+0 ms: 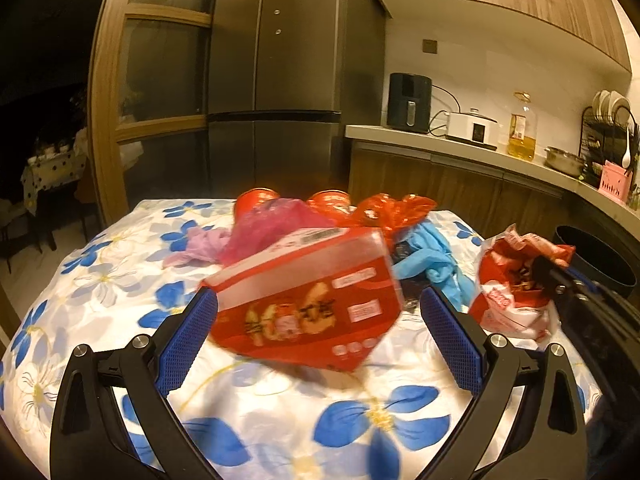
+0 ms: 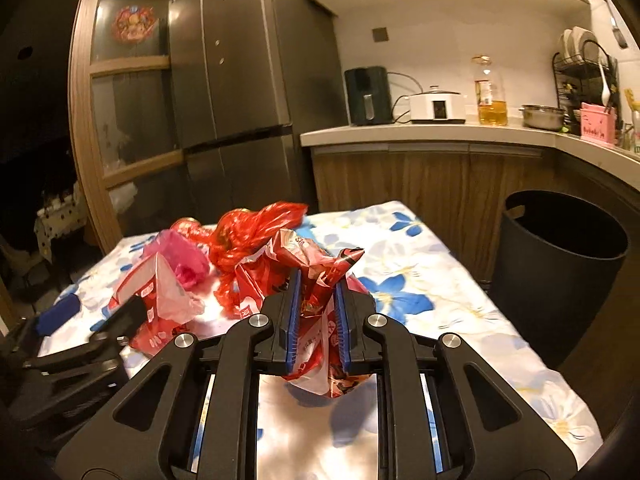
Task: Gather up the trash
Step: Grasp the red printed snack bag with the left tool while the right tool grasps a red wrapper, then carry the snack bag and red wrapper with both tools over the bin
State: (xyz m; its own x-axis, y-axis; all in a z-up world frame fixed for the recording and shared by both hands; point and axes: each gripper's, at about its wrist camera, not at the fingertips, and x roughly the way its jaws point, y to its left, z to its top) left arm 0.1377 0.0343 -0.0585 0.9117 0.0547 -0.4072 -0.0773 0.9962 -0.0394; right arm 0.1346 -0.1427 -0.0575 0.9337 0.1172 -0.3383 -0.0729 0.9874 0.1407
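Observation:
A red snack box [image 1: 308, 300] sits tilted and blurred between the wide-open fingers of my left gripper [image 1: 318, 316], above the flowered tablecloth [image 1: 280, 400]; neither pad touches it. My right gripper [image 2: 318, 304] is shut on a crumpled red and white snack wrapper [image 2: 316, 268], held just above the table; it also shows in the left wrist view [image 1: 516, 292]. Behind lie a red plastic bag [image 2: 248, 236], a pink bag [image 1: 272, 228], a blue glove [image 1: 432, 260] and two red cans [image 1: 256, 198]. The black trash bin [image 2: 560, 272] stands on the floor right of the table.
A kitchen counter [image 2: 440, 132] with an air fryer, cooker, oil bottle, metal bowl and dish rack runs behind and to the right. A tall dark fridge [image 2: 240, 80] and a wooden door frame stand at the back. The table's right edge is next to the bin.

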